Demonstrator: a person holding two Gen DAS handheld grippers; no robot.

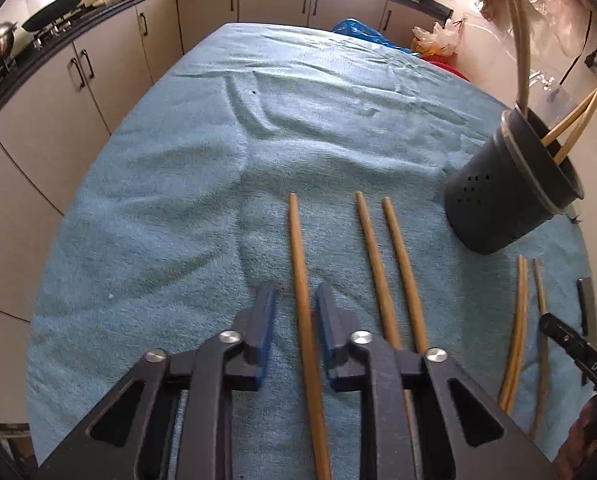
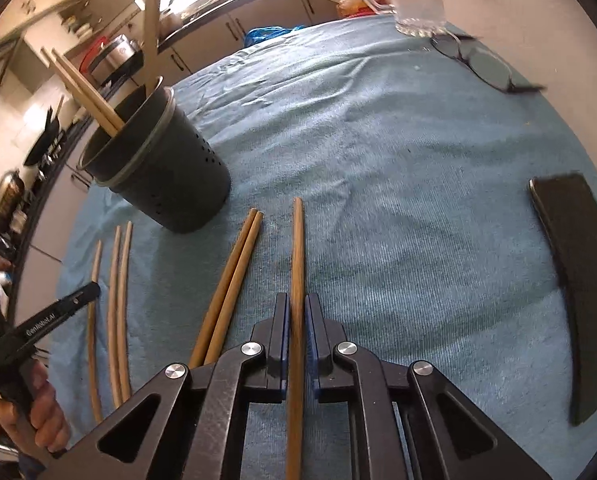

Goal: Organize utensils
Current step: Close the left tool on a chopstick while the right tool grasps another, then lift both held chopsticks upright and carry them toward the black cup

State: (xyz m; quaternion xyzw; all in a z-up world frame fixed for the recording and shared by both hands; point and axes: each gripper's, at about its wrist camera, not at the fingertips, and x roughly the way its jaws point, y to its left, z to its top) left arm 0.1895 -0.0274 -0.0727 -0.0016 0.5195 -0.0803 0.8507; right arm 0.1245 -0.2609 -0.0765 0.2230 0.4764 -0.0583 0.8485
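Chopsticks (image 2: 297,264) lie on the blue towel (image 2: 378,160); right gripper (image 2: 297,312) clamps one, left gripper (image 1: 296,304) straddles another (image 1: 298,260), narrow. Next: lift toward the holder (image 2: 166,176) at ten o'clock.

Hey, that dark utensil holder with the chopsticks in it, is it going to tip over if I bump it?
Probably, if hit near the rim. The dark utensil holder is tall, narrows toward its base, and stands on a soft, wrinkled blue towel. The long chopsticks leaning out above the rim likely add top-side leverage. It looks like light plastic, so a low nudge might just slide it.
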